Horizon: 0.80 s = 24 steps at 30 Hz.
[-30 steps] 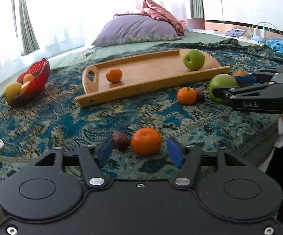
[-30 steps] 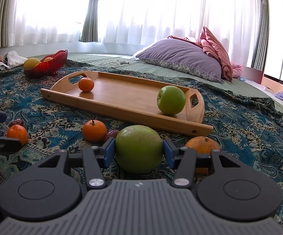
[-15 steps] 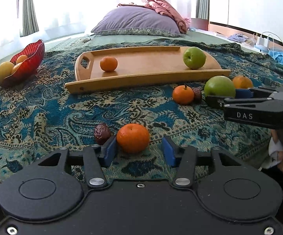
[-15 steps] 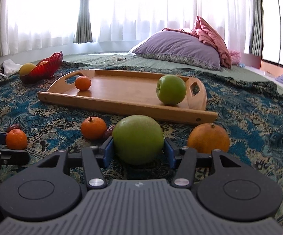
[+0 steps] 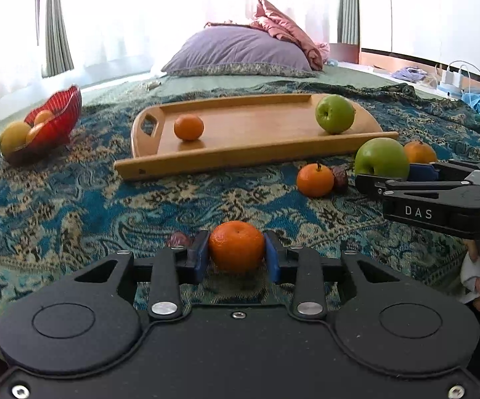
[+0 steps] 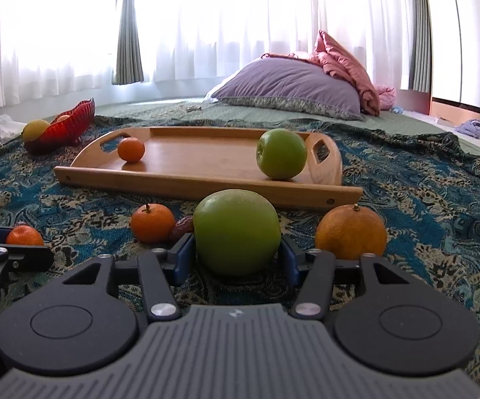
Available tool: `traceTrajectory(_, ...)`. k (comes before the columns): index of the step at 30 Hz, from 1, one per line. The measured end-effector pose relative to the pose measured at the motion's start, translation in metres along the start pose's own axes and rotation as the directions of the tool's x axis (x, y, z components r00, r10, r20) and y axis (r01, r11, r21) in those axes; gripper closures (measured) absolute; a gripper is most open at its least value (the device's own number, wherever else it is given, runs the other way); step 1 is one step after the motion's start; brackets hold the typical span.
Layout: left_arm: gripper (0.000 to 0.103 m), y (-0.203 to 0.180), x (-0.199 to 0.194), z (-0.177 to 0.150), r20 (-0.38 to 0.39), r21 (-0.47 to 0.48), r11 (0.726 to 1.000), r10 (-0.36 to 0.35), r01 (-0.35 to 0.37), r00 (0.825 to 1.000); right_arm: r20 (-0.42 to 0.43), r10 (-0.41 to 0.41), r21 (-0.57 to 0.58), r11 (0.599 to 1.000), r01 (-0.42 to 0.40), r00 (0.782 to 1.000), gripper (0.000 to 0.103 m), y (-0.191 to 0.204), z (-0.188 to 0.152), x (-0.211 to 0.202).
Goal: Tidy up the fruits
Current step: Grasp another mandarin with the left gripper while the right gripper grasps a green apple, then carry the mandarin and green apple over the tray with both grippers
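My left gripper (image 5: 236,256) has its jaws closing on a small orange (image 5: 236,245) that rests on the patterned blanket; both blue pads touch its sides. A dark date (image 5: 178,239) lies just outside the left finger. To the right, my right gripper (image 6: 236,256) is shut on a large green apple (image 6: 236,229), which also sits on the blanket. A wooden tray (image 5: 240,163) lies beyond both, with one small orange (image 5: 188,127) at its left end and one green apple (image 5: 334,113) at its right end.
A red bowl (image 5: 53,123) with yellow and orange fruit stands at the far left. A stemmed mandarin (image 5: 314,179), a date (image 5: 339,179) and a big orange (image 6: 351,232) lie loose in front of the tray. A purple pillow (image 5: 240,53) lies behind.
The left jaws have narrowed from wide apart until the pads meet the small orange, leaving the date outside the left finger. The right gripper still holds the green apple in place.
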<state>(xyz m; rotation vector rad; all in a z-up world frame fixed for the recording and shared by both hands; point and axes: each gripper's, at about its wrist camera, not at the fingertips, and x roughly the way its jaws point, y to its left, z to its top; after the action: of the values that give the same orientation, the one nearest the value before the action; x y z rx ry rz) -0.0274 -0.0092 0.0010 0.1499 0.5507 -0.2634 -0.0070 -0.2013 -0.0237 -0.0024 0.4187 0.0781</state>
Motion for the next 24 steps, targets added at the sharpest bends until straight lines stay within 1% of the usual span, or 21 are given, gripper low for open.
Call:
traceTrajectory(5,0.071,0.002,-0.003,0.012,0.025,-0.003,1.000,-0.008,0.008,1.000,0.027,0.004,0.003,1.000,-0.005,1.000,0.046,0.001,0.009,-0.007)
traceTrajectory(11,0.071,0.014,0.005,0.039,0.033,-0.031,0.999,-0.012,0.013,0.999,0.054,0.008,0.007,1.000,-0.009,0.999,0.046,0.001,0.027,-0.009)
traceTrajectory(14,0.071,0.025,0.013,0.058,0.044,-0.052,0.998,-0.022,0.024,0.999,0.059,0.005,0.036,0.999,-0.008,0.998,0.046,-0.003,0.039,-0.006)
traceTrajectory(17,0.071,0.039,0.020,0.078,0.062,-0.071,0.997,-0.002,0.007,0.998,0.063,0.000,0.067,0.998,-0.004,0.998,0.046,-0.009,0.054,-0.002)
traceTrajectory(24,0.071,0.073,0.043,0.119,0.061,-0.139,0.990,0.019,-0.010,0.998,0.044,-0.013,0.083,0.997,0.009,0.999,0.046,-0.020,0.094,0.017)
